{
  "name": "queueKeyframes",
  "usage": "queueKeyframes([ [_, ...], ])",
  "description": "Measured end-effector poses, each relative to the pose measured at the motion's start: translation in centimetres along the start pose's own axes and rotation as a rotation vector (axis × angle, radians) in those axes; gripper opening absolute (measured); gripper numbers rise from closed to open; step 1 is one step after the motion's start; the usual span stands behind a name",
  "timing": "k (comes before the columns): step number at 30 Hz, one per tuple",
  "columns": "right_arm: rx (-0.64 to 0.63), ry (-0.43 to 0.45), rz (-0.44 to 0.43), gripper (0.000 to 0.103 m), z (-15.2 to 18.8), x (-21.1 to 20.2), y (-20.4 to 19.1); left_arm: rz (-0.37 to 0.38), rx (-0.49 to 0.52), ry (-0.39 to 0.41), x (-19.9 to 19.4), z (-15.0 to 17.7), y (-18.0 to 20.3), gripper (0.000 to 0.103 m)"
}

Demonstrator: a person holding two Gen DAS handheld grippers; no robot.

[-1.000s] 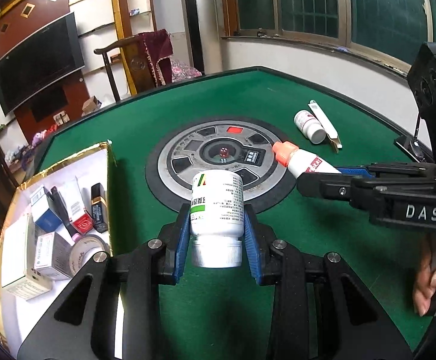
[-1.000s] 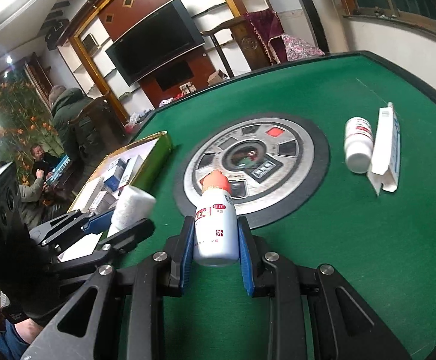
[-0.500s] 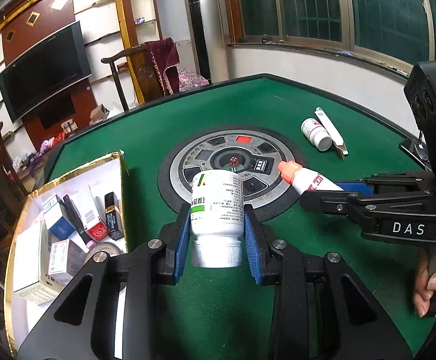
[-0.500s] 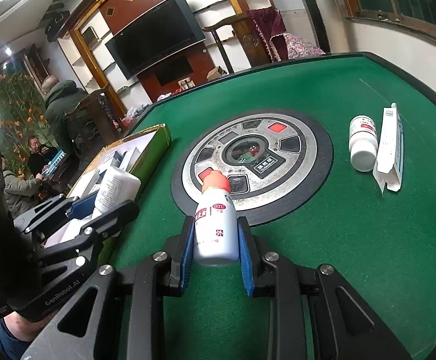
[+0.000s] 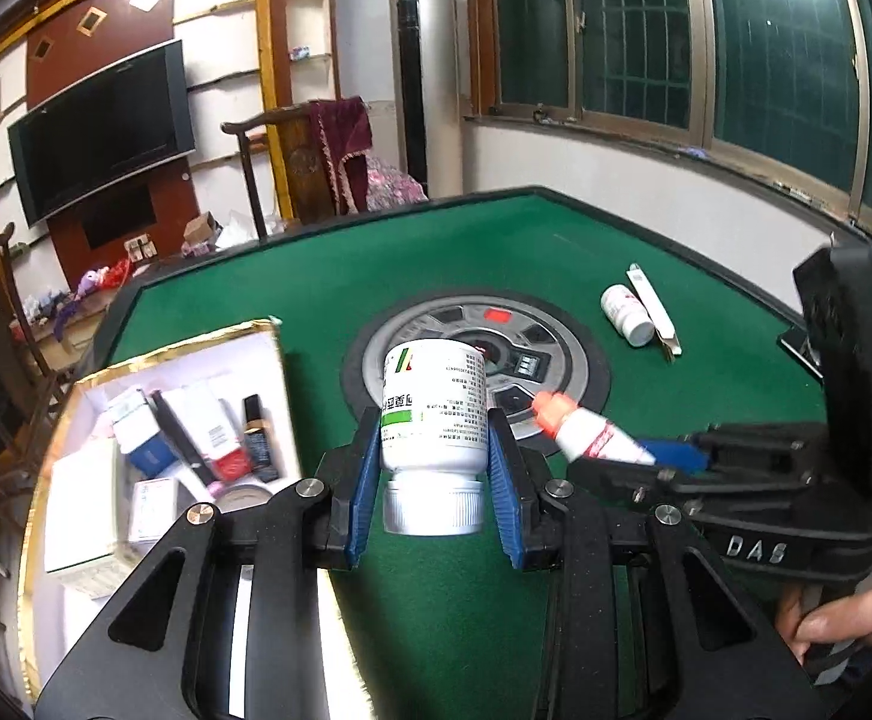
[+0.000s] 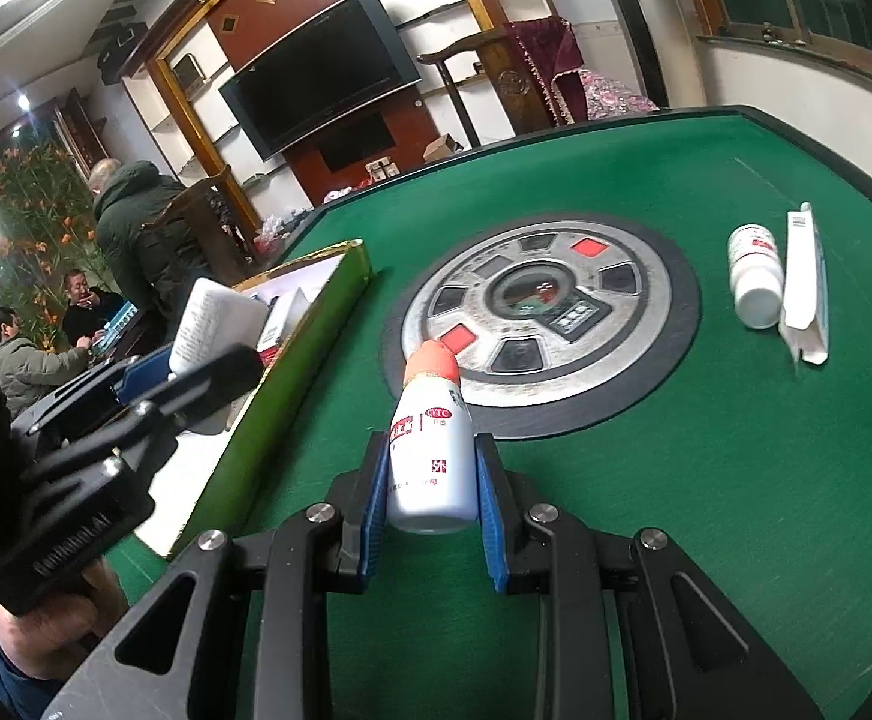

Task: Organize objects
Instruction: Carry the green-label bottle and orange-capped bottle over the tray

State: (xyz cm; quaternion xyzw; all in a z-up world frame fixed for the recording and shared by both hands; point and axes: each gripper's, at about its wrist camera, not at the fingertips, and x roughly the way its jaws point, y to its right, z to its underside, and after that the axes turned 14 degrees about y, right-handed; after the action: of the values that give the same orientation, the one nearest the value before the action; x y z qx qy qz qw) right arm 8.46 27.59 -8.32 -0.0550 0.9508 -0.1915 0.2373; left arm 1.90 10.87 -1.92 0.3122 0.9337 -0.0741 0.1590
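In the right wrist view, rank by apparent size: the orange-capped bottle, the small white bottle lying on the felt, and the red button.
1. orange-capped bottle, though nearest the camera
2. small white bottle
3. red button

My table (image 5: pixel 328 276) has a soft green top and a dark edge all around. In its middle sits a big round grey plate (image 6: pixel 541 324) with dark buttons and two red ones, set flat into the green inside a black ring. On my left side a gold-edged box (image 5: pixel 154 354) rests on the green, with small packs lying inside it. Far off on my right a little white bottle (image 6: pixel 754 276) lies on its side. Just beside it, maybe touching, lies a long thin white pack (image 6: pixel 805 288). The rest of the green top that I can see is bare.
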Motion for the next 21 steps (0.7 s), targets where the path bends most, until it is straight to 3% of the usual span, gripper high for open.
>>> queueKeyframes([
  [4, -0.018, -0.014, -0.044, 0.026, 0.8, 0.6, -2.6, -0.035, -0.033, 0.024, -2.1, 0.0, -2.8, 0.033],
  [17, -0.085, -0.055, -0.181, 0.026, 1.5, 2.5, -9.7, -0.206, -0.205, -0.014, -5.6, 3.0, -14.6, 0.033],
  [21, -0.131, -0.094, -0.220, 0.026, 1.8, 3.9, -12.3, -0.191, -0.233, -0.062, -5.6, 4.4, -16.2, 0.033],
])
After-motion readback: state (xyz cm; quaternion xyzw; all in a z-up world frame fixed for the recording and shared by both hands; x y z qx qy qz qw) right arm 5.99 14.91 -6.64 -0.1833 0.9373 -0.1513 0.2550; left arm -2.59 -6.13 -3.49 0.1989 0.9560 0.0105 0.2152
